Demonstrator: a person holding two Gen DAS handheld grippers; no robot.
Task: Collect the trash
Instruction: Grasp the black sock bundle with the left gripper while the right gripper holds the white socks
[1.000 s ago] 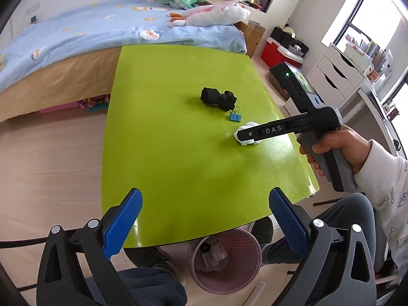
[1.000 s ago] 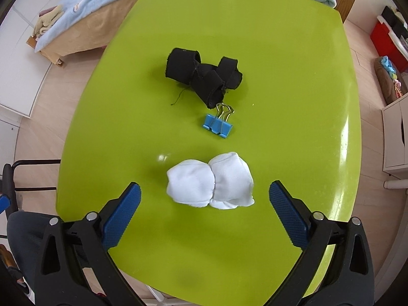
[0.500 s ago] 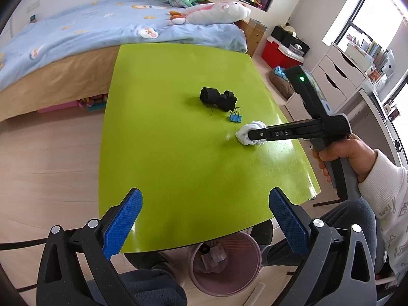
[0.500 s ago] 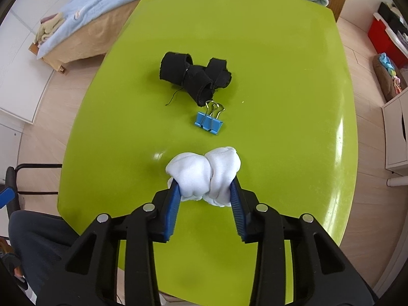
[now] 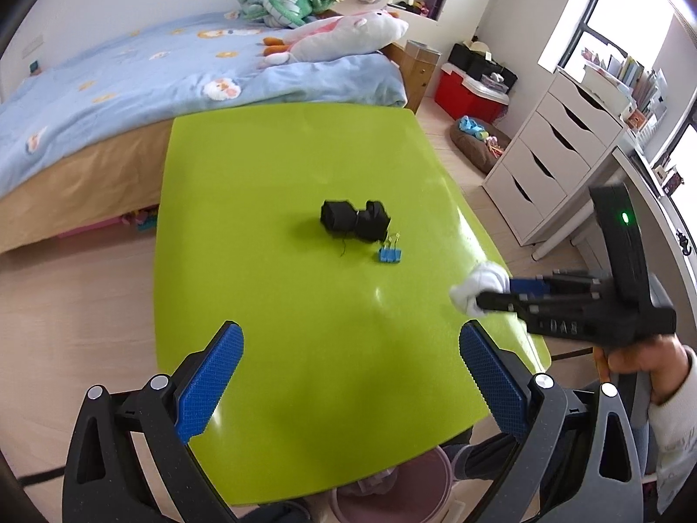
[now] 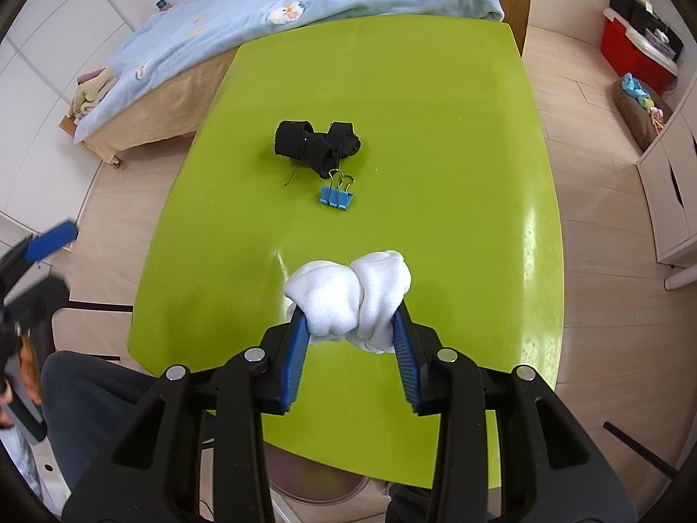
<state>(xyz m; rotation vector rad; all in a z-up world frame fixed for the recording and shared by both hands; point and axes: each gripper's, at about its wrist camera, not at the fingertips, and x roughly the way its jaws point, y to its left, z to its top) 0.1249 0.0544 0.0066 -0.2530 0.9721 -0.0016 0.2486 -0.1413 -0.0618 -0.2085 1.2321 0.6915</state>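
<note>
Clamping white wad (image 6: 348, 300) in right gripper (image 6: 352, 340), pads pressed on both sides, wad clear of green table (image 6: 435, 130). Pink bin (image 6: 322, 490) at 6 o'clock under near table edge, nearest right hand. Left gripper (image 5: 348, 375) wide, empty. Black cloth (image 6: 316, 146), blue clip (image 6: 335, 196) at 12 o'clock.

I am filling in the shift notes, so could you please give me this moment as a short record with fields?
Surface: green table
Right claw: shut on the white wad, its jaws having just closed on it
White wad: pinched between the blue pads, near the table's front edge
Left claw: open, holding nothing
On the table: black fabric scrap; blue binder clip just in front of it
Bin: pink bin under the table's near edge, mostly hidden
</note>
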